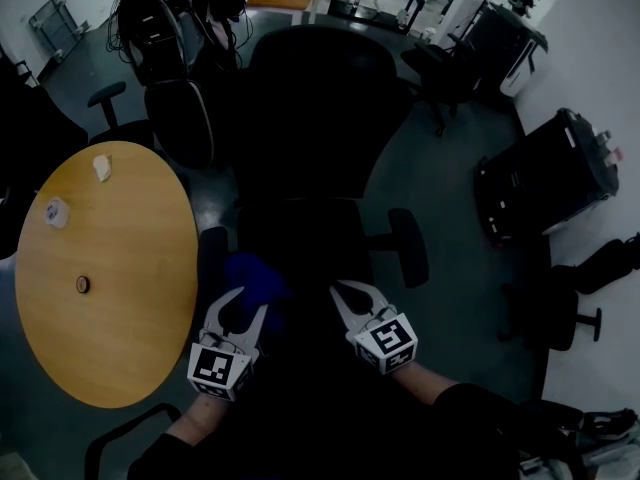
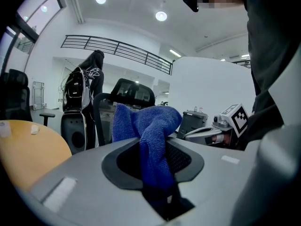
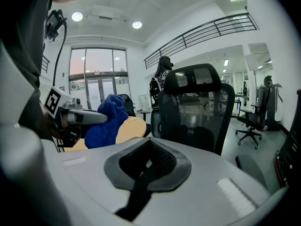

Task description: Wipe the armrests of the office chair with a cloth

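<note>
The black office chair [image 1: 315,128] stands right in front of me, its left armrest [image 1: 211,260] and right armrest [image 1: 409,247] on either side of the seat. My left gripper [image 1: 248,299] hovers over the seat's front left, just right of the left armrest, shut on a blue cloth [image 1: 256,280]. In the left gripper view the cloth [image 2: 151,126] bunches up out of the closed jaws. My right gripper [image 1: 346,289] is held beside it over the seat's front, shut with nothing in it [image 3: 149,150]. In the right gripper view the chair back [image 3: 197,109] rises ahead and the cloth [image 3: 106,121] hangs at the left.
A round wooden table [image 1: 120,298] with a few small items stands close on the left, near the left armrest. More chairs and a hung backpack [image 1: 160,28] are behind it. A black case [image 1: 545,178] and another chair base [image 1: 560,313] sit at the right.
</note>
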